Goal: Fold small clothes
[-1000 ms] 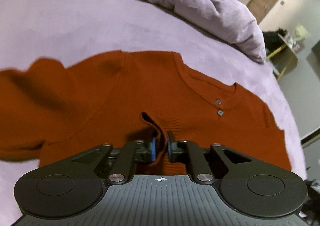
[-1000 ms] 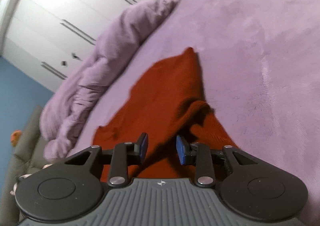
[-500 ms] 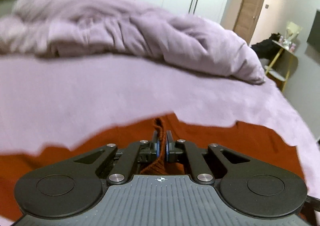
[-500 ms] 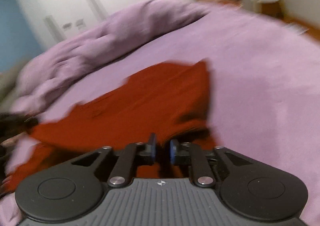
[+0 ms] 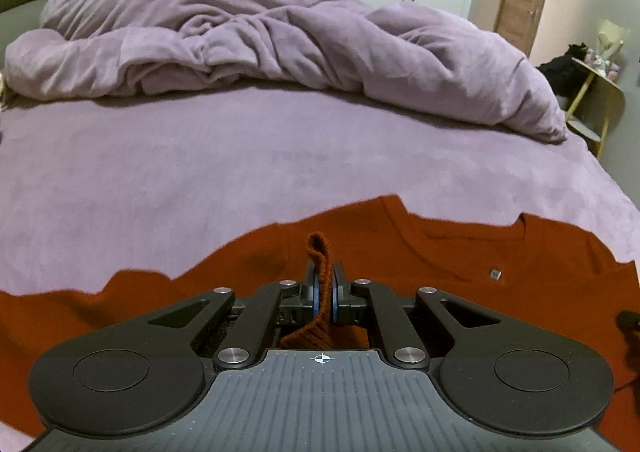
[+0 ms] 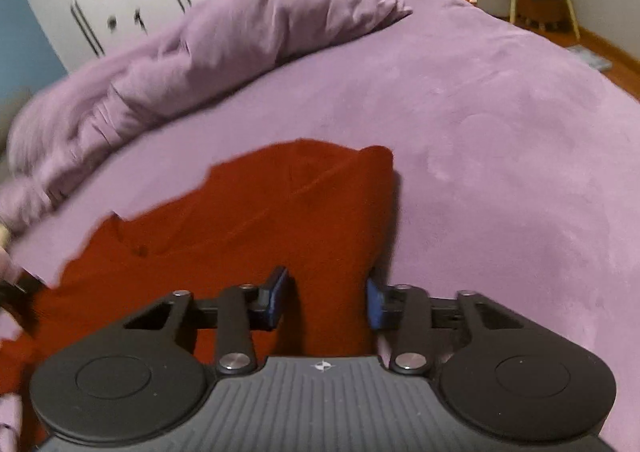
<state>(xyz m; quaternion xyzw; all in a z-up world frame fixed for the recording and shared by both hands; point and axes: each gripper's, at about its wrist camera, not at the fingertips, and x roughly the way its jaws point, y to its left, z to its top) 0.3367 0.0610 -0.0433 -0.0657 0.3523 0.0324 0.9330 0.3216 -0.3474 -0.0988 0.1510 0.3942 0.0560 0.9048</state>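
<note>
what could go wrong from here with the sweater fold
1. Only the left gripper is pinching the sweater, and just by a thin fold, so the knit may slip out when pulled.
2. The right gripper has its jaws opening with fabric between them but unpressed, so that side could drop and the fold go crooked.
3. The bed cover looks plush; dragging may bunch the sweater.
</note>
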